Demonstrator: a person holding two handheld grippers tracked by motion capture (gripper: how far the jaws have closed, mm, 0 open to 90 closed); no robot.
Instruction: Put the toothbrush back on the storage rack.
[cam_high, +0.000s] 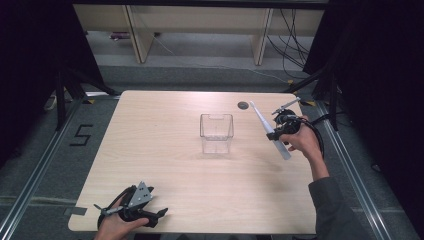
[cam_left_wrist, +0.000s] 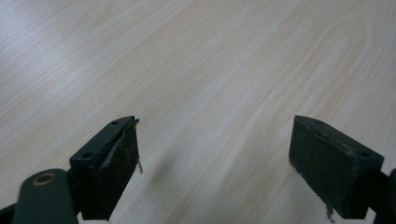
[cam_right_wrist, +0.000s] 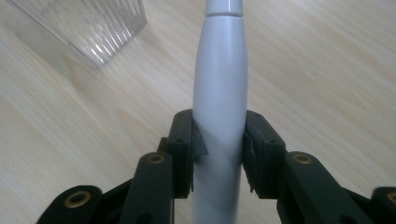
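Gripping the white electric toothbrush (cam_high: 270, 131) at its handle with the right gripper (cam_right_wrist: 218, 149), holding it lifted above the table (cam_high: 165, 165), right of the clear container (cam_high: 217, 133); resting the left gripper (cam_left_wrist: 212, 158) released near the front edge; still needing placing inside, judging by layout

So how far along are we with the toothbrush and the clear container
Done: the right hand-held gripper has clamped the white electric toothbrush and holds it off the light wooden table. In hand: carrying it, tilted, right of the clear plastic square container. Left, probably: placing it inside; the container looks empty. The left hand-held gripper rests open.
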